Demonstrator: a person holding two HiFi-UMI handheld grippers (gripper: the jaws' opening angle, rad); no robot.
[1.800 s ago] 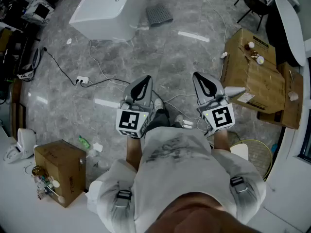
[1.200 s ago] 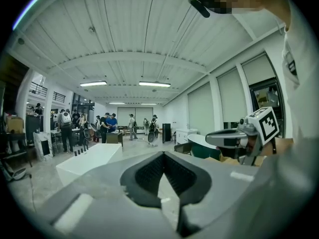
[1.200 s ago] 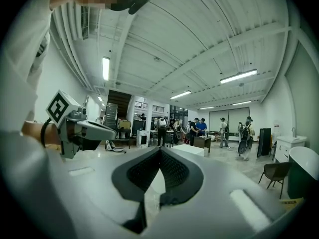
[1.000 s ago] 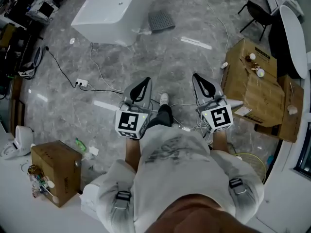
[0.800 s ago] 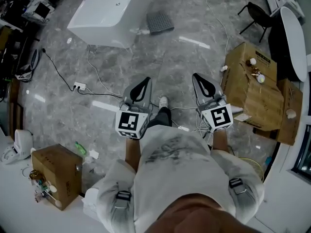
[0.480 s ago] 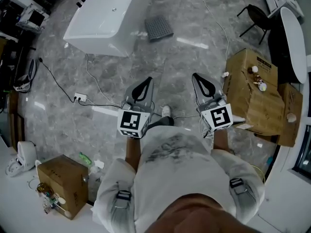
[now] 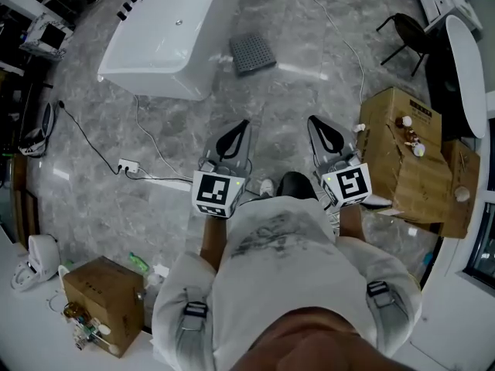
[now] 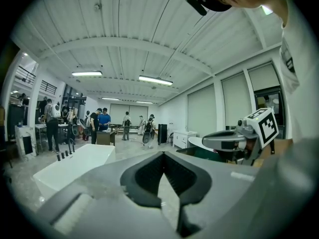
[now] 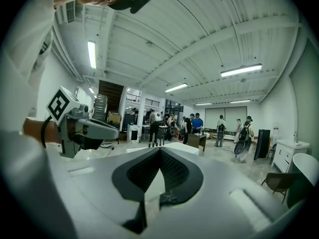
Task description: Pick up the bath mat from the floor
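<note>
The bath mat (image 7: 253, 52) is a small grey perforated square flat on the marble floor, by the right end of the white bathtub (image 7: 166, 33). It lies well ahead of both grippers. My left gripper (image 7: 241, 124) is held in front of the person's chest, shut and empty, pointing forward. My right gripper (image 7: 315, 120) sits beside it, also shut and empty. In the left gripper view the closed jaws (image 8: 163, 153) point across the room over the bathtub (image 8: 70, 166). In the right gripper view the jaws (image 9: 159, 149) are closed too; the mat is hidden in both.
Stacked cardboard boxes (image 7: 402, 153) stand at the right, another box (image 7: 100, 292) at the lower left. A power strip (image 7: 128, 165) with cables crosses the floor at the left. A black chair (image 7: 402, 29) is at the far right. Several people (image 8: 99, 121) stand far back.
The person has walked forward: bathtub and mat have slid down the head view, closer to the grippers. Both grippers stay shut, held side by side.
</note>
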